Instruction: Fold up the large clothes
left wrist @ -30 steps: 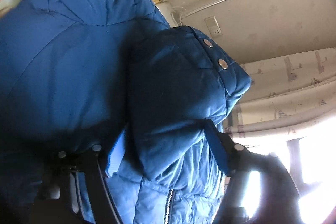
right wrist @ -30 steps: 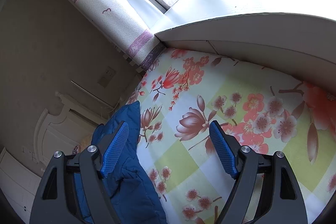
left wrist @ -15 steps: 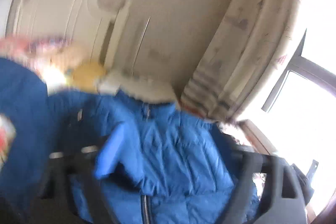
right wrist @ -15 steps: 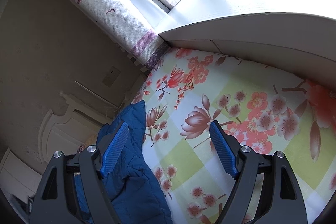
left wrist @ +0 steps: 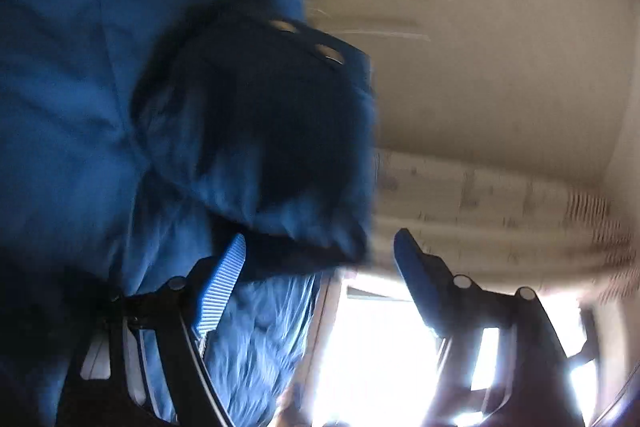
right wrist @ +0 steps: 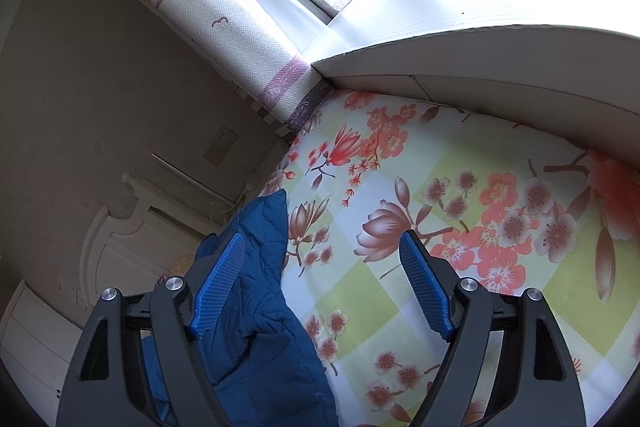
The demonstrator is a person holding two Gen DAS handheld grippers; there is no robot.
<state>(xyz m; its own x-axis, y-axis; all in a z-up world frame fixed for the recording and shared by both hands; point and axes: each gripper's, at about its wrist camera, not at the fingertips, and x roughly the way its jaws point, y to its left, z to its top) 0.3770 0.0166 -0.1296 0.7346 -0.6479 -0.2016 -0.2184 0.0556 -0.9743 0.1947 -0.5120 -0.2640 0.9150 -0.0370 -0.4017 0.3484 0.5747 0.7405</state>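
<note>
The left claw stands wide, its jaws having just been narrowing a little, with a padded fold of the blue jacket bulging between them though neither pad visibly presses it; likely the fold has been let go so it can settle. The view is blurred, the claw pointing roughly level and rolled. The right claw also stands wide and empty, tilted slightly down over the floral bed sheet, the jacket's edge lying at its left finger, probably waiting for the next grasp.
</note>
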